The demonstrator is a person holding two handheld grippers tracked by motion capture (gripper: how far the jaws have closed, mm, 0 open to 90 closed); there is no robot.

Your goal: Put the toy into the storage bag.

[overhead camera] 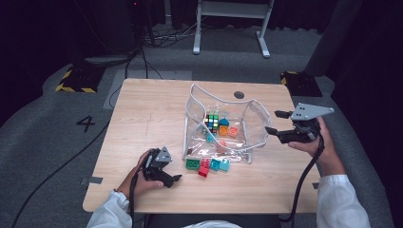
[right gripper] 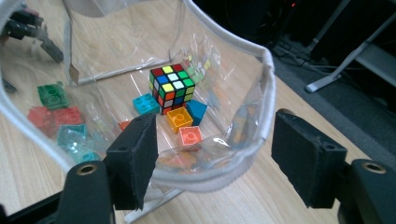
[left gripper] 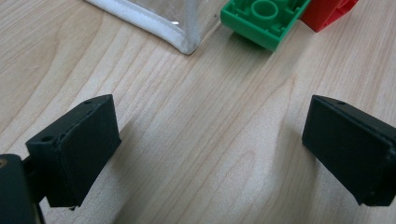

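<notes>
A clear plastic bag with a white rim stands open on the wooden table. Inside it lie a colour cube, an orange brick, a blue brick and a red-orange brick. Outside, at the bag's near side, sit a green brick, a red brick and teal bricks. My left gripper rests open on the table, left of the green brick. My right gripper hovers open at the bag's right side, the bag rim just ahead of its jaws.
A round cable hole lies in the tabletop behind the bag. Beyond the far edge stand a white desk frame and cables on the grey floor. The bag's corner lies just ahead of the left gripper.
</notes>
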